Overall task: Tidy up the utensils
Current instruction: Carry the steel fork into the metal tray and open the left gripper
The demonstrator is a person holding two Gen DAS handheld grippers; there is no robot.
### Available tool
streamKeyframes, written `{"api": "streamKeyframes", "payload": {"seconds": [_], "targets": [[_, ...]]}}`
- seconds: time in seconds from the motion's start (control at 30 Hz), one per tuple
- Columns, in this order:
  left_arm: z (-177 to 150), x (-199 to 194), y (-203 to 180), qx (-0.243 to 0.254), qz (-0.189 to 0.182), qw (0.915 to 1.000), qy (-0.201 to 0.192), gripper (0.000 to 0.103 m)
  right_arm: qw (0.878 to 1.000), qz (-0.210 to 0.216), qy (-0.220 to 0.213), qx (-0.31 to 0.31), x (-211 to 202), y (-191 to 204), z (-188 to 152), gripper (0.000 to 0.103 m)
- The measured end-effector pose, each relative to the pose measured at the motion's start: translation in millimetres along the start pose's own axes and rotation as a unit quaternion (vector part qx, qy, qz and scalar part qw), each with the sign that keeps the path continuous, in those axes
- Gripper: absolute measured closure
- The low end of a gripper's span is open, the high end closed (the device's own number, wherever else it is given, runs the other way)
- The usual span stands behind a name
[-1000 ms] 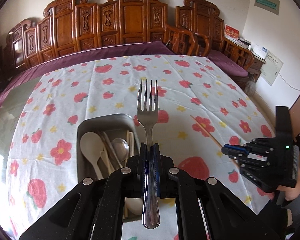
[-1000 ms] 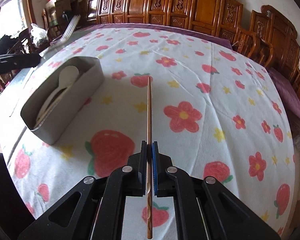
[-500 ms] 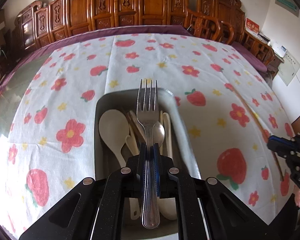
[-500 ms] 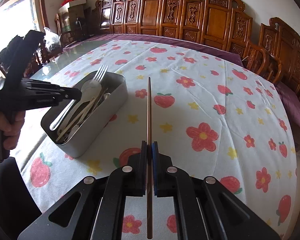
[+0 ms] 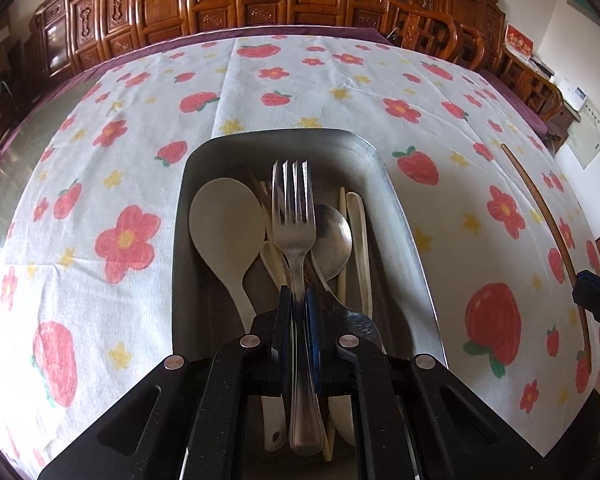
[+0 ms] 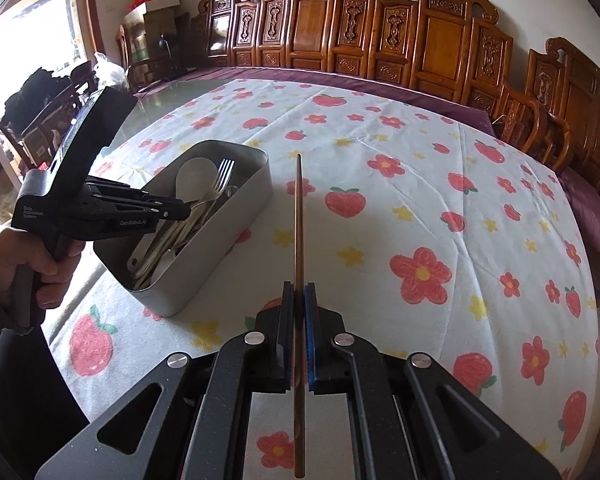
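My left gripper (image 5: 299, 300) is shut on the handle of a steel fork (image 5: 293, 216), whose tines point forward just above the inside of a grey metal tin (image 5: 400, 216). In the tin lie a pale rice paddle (image 5: 226, 224), a metal spoon (image 5: 334, 236) and pale chopsticks (image 5: 360, 240). The right wrist view shows the left gripper (image 6: 180, 210) over the tin (image 6: 236, 232) with the fork (image 6: 222, 176). My right gripper (image 6: 299, 292) is shut on a brown wooden chopstick (image 6: 298, 220), held above the cloth to the right of the tin. That chopstick (image 5: 548, 220) also shows at the right in the left wrist view.
The table carries a white cloth (image 6: 420, 208) printed with strawberries and flowers. Carved wooden chairs (image 6: 380, 36) line the far side and right. A person's hand (image 6: 28, 268) holds the left gripper's handle. Boxes and clutter stand at the far left by a bright window.
My left gripper has come down and forward with the fork until it hangs low over the tin's inside. My right gripper has lifted slightly with the chopstick.
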State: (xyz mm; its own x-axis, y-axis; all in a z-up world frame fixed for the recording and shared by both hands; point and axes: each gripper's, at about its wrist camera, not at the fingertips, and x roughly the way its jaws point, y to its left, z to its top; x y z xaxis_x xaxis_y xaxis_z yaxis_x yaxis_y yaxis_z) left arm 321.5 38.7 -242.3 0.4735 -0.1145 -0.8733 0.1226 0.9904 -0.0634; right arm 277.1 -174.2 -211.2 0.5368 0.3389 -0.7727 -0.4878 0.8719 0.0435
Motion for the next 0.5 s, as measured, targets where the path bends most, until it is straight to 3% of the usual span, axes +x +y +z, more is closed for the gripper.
{"api": "streamKeyframes", "payload": {"seconds": [0.5], "targets": [[0.5,-72.8,23.5,-0.008,-0.003,0.9973,-0.074,0.084,1.0,0.016,-0.014,-0.01,-6.5,43.1,23.5,0.097]]}}
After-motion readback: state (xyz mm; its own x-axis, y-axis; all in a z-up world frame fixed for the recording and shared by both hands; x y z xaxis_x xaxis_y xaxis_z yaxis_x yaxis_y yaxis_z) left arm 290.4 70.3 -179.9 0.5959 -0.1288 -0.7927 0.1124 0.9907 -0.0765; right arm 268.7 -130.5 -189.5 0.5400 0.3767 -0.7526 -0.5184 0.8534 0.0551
